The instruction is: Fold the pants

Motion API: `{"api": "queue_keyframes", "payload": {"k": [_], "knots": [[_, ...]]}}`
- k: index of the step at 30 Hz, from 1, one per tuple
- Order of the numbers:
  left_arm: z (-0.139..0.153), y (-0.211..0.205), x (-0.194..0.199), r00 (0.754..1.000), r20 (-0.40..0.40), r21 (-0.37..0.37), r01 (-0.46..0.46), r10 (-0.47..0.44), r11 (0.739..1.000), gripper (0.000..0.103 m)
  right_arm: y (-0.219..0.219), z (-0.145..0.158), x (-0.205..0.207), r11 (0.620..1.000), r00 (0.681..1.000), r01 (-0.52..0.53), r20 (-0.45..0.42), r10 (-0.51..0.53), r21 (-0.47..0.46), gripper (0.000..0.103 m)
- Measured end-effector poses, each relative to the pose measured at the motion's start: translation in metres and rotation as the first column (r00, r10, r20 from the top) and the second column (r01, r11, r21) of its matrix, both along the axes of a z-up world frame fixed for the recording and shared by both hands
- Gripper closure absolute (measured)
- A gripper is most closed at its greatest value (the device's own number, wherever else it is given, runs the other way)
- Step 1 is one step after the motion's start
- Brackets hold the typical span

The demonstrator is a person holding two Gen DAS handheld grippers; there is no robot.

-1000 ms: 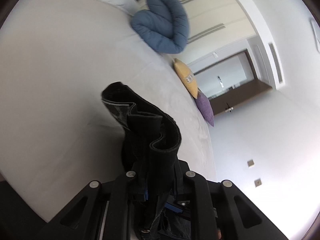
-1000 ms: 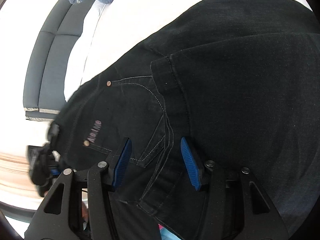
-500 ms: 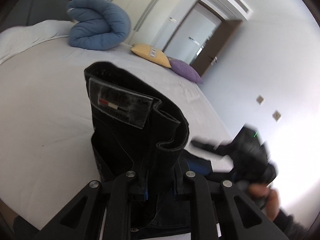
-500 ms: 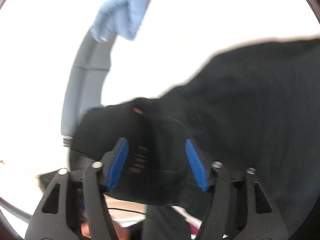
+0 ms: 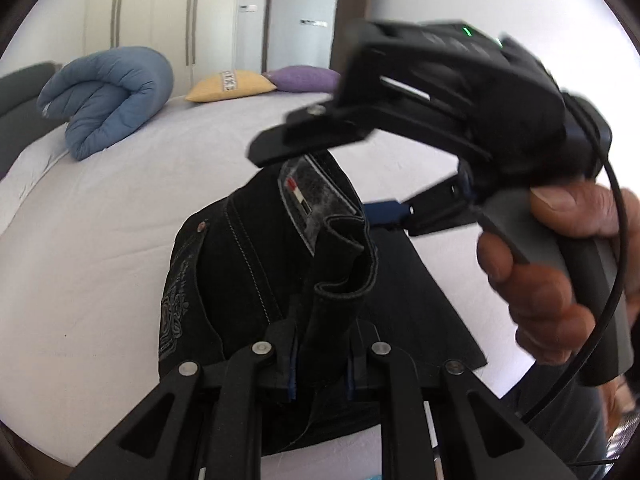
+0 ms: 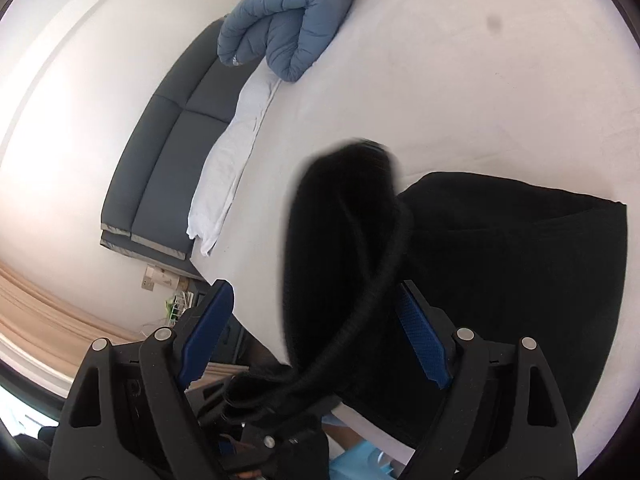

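Note:
Black jeans (image 5: 248,264) lie on a white bed (image 5: 100,220), with a leather waistband patch facing up. My left gripper (image 5: 320,364) is shut on the bunched waistband and holds it up off the bed. My right gripper (image 6: 316,336) is open, its blue pads (image 6: 420,344) wide apart around the raised waistband fold (image 6: 344,240) without closing on it. The right gripper also shows in the left wrist view (image 5: 384,212), held by a hand just beyond the waistband. The rest of the jeans (image 6: 512,264) spreads flat to the right.
A rolled blue duvet (image 5: 108,96) lies at the bed's far left. A yellow pillow (image 5: 230,86) and a purple pillow (image 5: 304,78) sit at the far edge. A grey headboard (image 6: 172,152) and white sheet fold (image 6: 228,160) lie to the left. Wardrobes and a door stand behind.
My left gripper swung round with the waistband, which is now lifted and twisted. My right gripper came off the flat jeans and now straddles the raised waistband, its jaws wider.

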State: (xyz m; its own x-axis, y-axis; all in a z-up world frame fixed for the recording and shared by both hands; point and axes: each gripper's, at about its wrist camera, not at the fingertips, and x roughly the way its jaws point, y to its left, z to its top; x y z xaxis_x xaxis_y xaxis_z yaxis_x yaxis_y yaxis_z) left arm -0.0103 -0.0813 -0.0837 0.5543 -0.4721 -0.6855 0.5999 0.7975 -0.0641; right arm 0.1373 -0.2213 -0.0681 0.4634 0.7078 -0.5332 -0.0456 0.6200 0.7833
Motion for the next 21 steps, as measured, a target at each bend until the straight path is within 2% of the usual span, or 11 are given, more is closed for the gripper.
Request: {"api": "queue_keyframes", "payload": {"k": [1, 3, 4, 5, 6, 8, 14, 16, 17, 21], "knots": [[-0.004, -0.006, -0.004, 1.000, 0.006, 0.025, 0.011, -0.011, 1.000, 0.086, 0.000, -0.004, -0.003, 1.000, 1.000, 0.009, -0.002, -0.009, -0.019, 0.024], [-0.010, -0.017, -0.010, 0.999, 0.018, 0.072, 0.032, -0.034, 0.997, 0.086, -0.002, -0.014, -0.011, 0.997, 0.999, 0.011, -0.029, -0.013, -0.072, 0.051], [-0.013, -0.020, -0.012, 0.999, 0.018, 0.087, 0.041, -0.043, 0.995, 0.086, -0.005, -0.019, -0.014, 0.995, 0.999, 0.012, -0.040, -0.016, -0.097, 0.058], [-0.016, -0.023, -0.013, 0.998, 0.015, 0.101, 0.051, -0.053, 0.994, 0.086, -0.012, -0.027, -0.019, 0.992, 0.998, 0.021, -0.057, -0.028, -0.121, 0.073], [-0.019, -0.026, -0.015, 0.998, 0.011, 0.112, 0.063, -0.064, 0.992, 0.086, -0.016, -0.040, -0.022, 0.991, 0.996, 0.035, -0.074, -0.044, -0.129, 0.078], [-0.024, -0.038, -0.011, 0.997, 0.004, 0.136, 0.082, -0.083, 0.987, 0.086, -0.034, -0.059, -0.029, 0.991, 0.992, 0.064, -0.105, -0.077, -0.115, 0.084], [-0.036, -0.069, -0.014, 0.988, -0.002, 0.195, 0.151, -0.153, 0.969, 0.086, -0.058, -0.102, -0.047, 0.985, 0.981, 0.133, -0.127, -0.146, -0.108, 0.088], [-0.033, -0.077, -0.011, 0.985, 0.010, 0.208, 0.168, -0.174, 0.964, 0.086, -0.067, -0.105, -0.056, 0.982, 0.979, 0.157, -0.115, -0.168, -0.102, 0.088], [-0.031, -0.081, -0.010, 0.983, 0.019, 0.216, 0.177, -0.185, 0.960, 0.086, -0.075, -0.116, -0.056, 0.981, 0.978, 0.166, -0.109, -0.176, -0.099, 0.089], [-0.031, -0.090, -0.018, 0.976, 0.031, 0.225, 0.205, -0.217, 0.953, 0.086, -0.096, -0.114, -0.063, 0.977, 0.978, 0.187, -0.078, -0.196, -0.103, 0.090]]}}
